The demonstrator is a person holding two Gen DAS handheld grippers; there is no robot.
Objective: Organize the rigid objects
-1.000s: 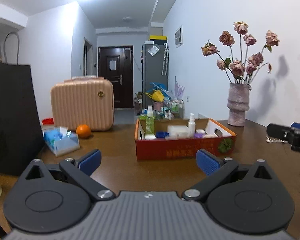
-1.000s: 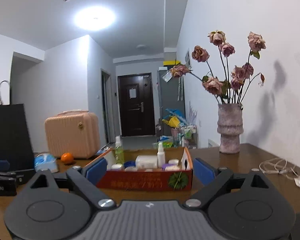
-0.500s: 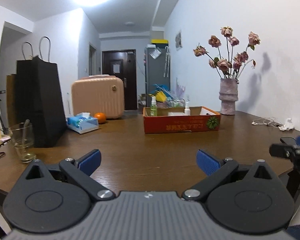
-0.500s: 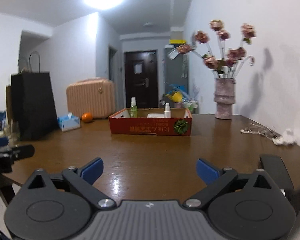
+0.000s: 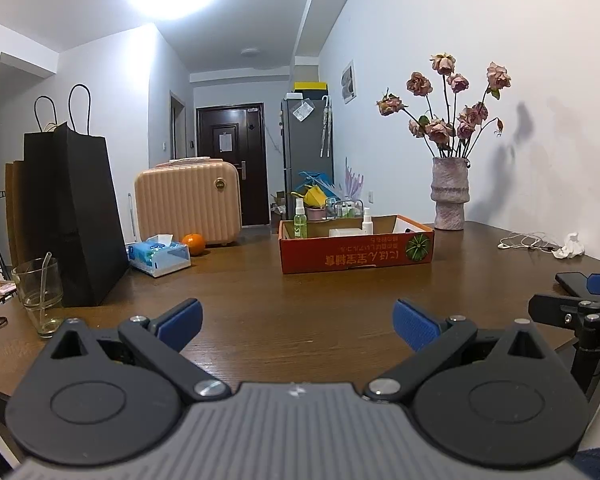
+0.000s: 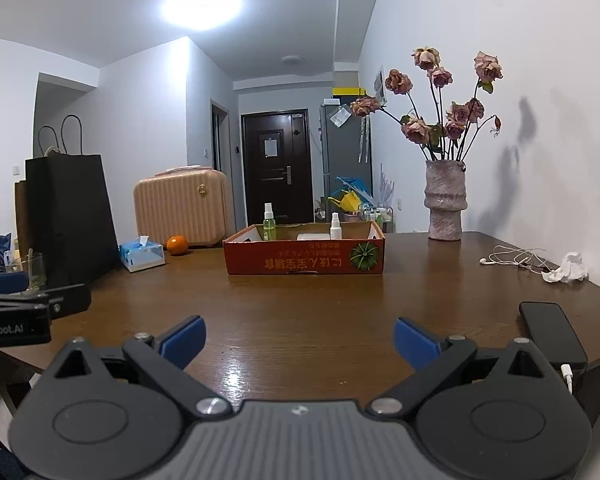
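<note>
Both tools, left [image 5: 296, 322] and right [image 6: 298, 338], gape empty near the surface [image 6: 320, 308] edge, well short of the box [image 6: 304, 256] already holding bottles [image 6: 269, 224]; stage unclear.

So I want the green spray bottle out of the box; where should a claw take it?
Grip the green bottle at its neck and cap, coming from above: it stands upright and the red box wall hides its lower body.
</note>
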